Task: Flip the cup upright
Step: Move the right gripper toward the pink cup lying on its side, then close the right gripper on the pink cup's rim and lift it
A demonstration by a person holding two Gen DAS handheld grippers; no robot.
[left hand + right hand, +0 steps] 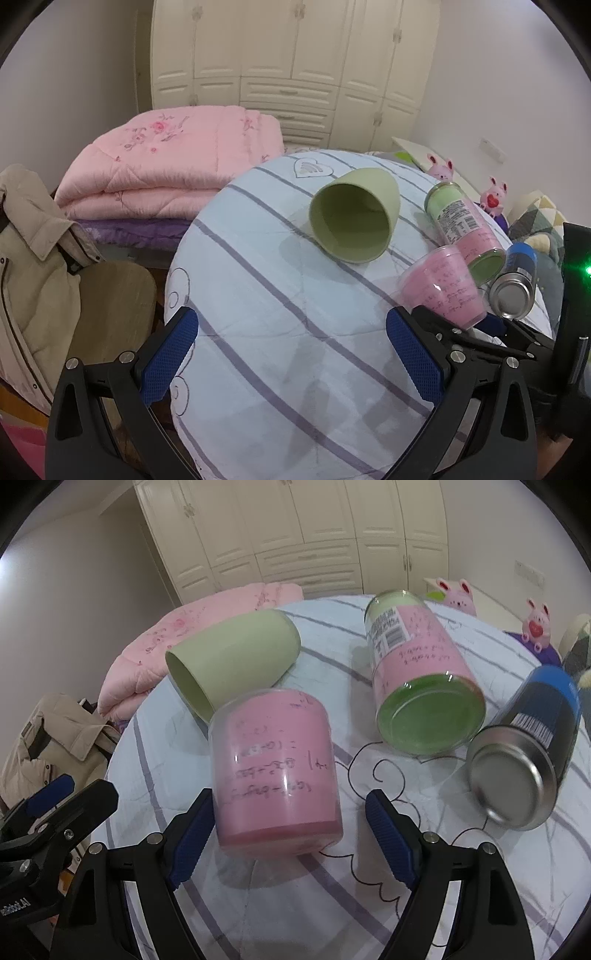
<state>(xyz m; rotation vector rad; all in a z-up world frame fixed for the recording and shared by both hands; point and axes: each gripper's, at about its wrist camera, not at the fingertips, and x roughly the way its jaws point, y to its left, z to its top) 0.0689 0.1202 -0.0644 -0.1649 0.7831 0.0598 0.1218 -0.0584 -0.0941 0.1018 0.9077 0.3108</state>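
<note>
- The left tool (pixel 291 354) was spread wide above the striped tabletop (pixel 258 314), gripping nothing.
- Ahead of it lay the green cup (pixel 351 218), tipped on its side, its long axis running away across the cloth and its open mouth facing back toward the left tool.
- The right tool (pixel 291 834) was wide too, its pads either side of a pink-lined clear cup (pixel 275 775), left pad close, right pad apart.
- Beyond lay a pink-and-green jar (pixel 421 679) and a blue spray can (pixel 532 746), both on their sides.
</note>
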